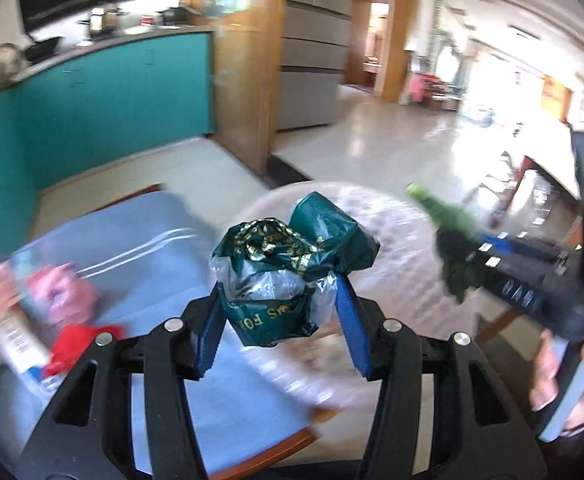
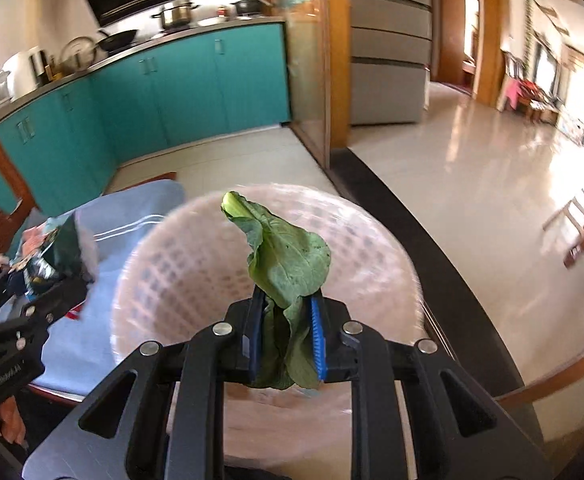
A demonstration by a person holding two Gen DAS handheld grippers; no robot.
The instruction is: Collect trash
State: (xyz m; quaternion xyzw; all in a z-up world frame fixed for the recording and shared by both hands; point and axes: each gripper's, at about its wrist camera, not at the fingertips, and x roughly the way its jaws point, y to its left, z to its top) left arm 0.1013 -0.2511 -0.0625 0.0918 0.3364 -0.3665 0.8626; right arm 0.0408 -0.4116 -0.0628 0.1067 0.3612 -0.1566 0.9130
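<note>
Kitchen: left tongs [image 1: 277, 300] pinch wrapper [image 1: 287, 264]; right tongs [image 2: 285, 340] pinch leaf [image 2: 287, 264].

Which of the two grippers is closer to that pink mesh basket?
Right. The right gripper, clamping a green leaf, hangs directly above the basket. The left gripper, clamping a crumpled green bag, is off to its left side.

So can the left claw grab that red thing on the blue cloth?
Probably not now: the left claw is already shut on a crumpled green bag, so it cannot take the red scrap too.
</note>
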